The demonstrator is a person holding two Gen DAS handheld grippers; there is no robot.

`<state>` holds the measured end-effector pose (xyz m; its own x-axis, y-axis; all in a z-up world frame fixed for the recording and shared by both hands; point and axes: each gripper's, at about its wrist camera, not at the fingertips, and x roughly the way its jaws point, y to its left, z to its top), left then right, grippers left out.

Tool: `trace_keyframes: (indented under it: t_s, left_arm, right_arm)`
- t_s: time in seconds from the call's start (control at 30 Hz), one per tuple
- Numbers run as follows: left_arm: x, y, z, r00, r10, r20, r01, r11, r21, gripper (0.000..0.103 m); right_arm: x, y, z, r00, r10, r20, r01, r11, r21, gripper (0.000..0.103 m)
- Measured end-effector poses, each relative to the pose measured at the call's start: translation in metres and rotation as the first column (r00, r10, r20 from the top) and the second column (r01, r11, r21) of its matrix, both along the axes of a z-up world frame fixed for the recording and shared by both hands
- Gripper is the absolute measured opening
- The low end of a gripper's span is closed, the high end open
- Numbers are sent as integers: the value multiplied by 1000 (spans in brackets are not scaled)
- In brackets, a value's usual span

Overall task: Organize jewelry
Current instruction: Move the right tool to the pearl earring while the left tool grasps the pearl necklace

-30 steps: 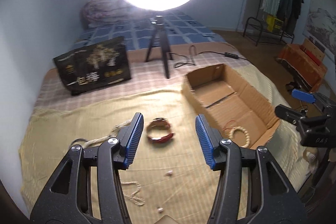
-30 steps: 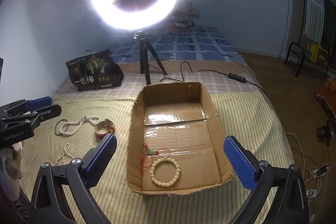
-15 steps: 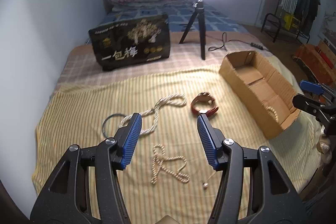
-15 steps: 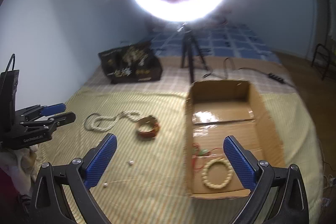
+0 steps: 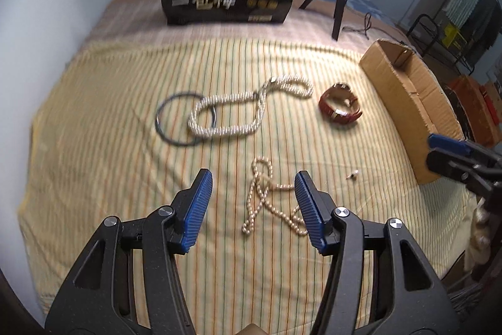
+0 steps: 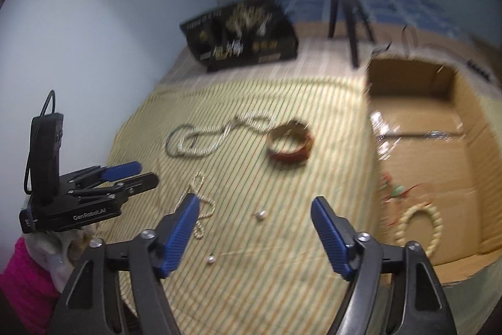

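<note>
1. Both views have swung away from the open brown cardboard box [image 6: 417, 146] toward the loose jewelry on the yellow striped bedspread [image 5: 94, 146]; the ring light now sits at the top edge of each view.
2. Left tool [image 5: 253, 206]: fingers apart and empty, hanging just above the small cream pearl strand [image 5: 266, 203], which lies tangled on the bed between them.
3. Right tool [image 6: 254, 233]: jaws closing, nothing between them; two small silver beads [image 6: 260, 214] lie on the bed below.
4. Other items awaiting pickup: thick twisted white rope necklace [image 5: 238, 112], thin dark hoop [image 5: 185, 118] partly under it, red and gold bangle [image 5: 340, 107]. A cream bead bracelet [image 6: 417, 228] is already in the box.
5. Procedure, as judged: lower the left tool so both pads straddle a doubled section of the strand, where it crosses itself.
6. Close fully; thin beads slip from a partial grip.
7. Lift straight up so the tail clears the bed; the blurred view probably hides any snag.
</note>
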<state>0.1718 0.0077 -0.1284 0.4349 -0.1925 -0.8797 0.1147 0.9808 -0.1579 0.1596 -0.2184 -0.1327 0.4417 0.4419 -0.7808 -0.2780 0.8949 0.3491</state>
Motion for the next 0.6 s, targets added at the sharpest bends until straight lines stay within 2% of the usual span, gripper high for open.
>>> trace_keyframes:
  t_s: [0.07,0.27,0.6]
  left_arm:
    - [2,-1,-9,1000,3,-31,-3,1000,-15,56]
    - [7,-9,-23,997,-2,-74,1,1000,-11,52]
    - [14,-11,-36,995,11,-102,-11,1000,-1,52]
  right_arm:
    - [3,7,-11,999,6,-42,-7,1000,-9,58]
    - [17,16,-44,987,-11,-160,14,1000,15,42]
    - [31,36,-66,984,-15,-178,3,998,-69,36]
